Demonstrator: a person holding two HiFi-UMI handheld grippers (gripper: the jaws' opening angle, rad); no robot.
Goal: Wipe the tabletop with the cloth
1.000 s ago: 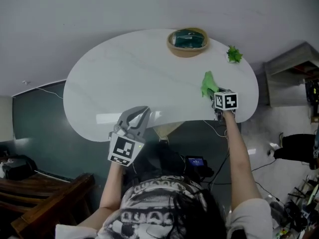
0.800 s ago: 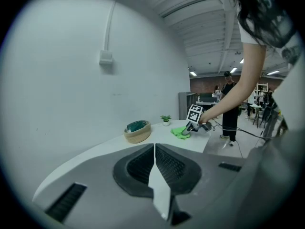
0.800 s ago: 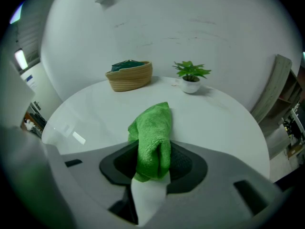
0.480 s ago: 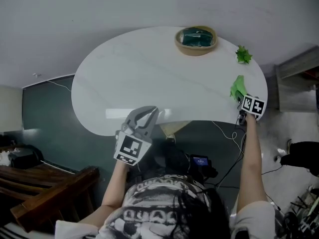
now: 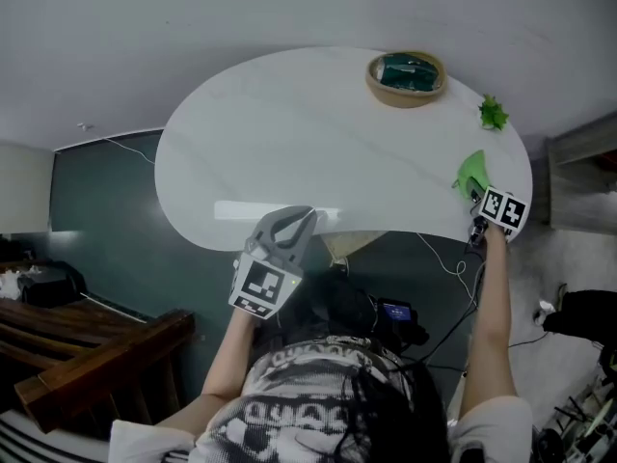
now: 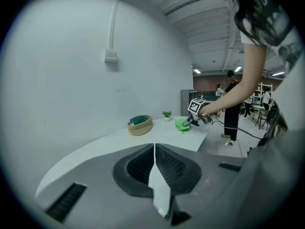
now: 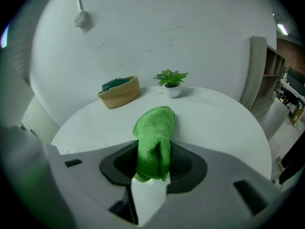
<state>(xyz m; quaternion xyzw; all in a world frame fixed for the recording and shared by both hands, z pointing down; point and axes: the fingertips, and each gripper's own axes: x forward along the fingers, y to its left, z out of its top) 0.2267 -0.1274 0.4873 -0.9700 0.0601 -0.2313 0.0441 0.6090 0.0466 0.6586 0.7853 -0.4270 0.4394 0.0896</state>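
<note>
Grey and empty, the left gripper (image 5: 297,220) hangs over the near edge of the white desk (image 5: 289,133), jaws pressed together. Farther back sits a woven basket (image 5: 406,78) holding something dark green. At the desk's right end, the right gripper (image 5: 479,197) has its jaws clamped on the green cloth (image 5: 471,171), whose free end rests on the desk near a small potted plant (image 5: 494,114).

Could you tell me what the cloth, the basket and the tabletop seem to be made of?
The cloth looks like microfibre or terry: fuzzy, matte, finely looped nap. The basket seems woven natural fibre: tan, ribbed wall. The tabletop may be polished stone or marble-look laminate: white, faintly veined, glossy reflection.
</note>
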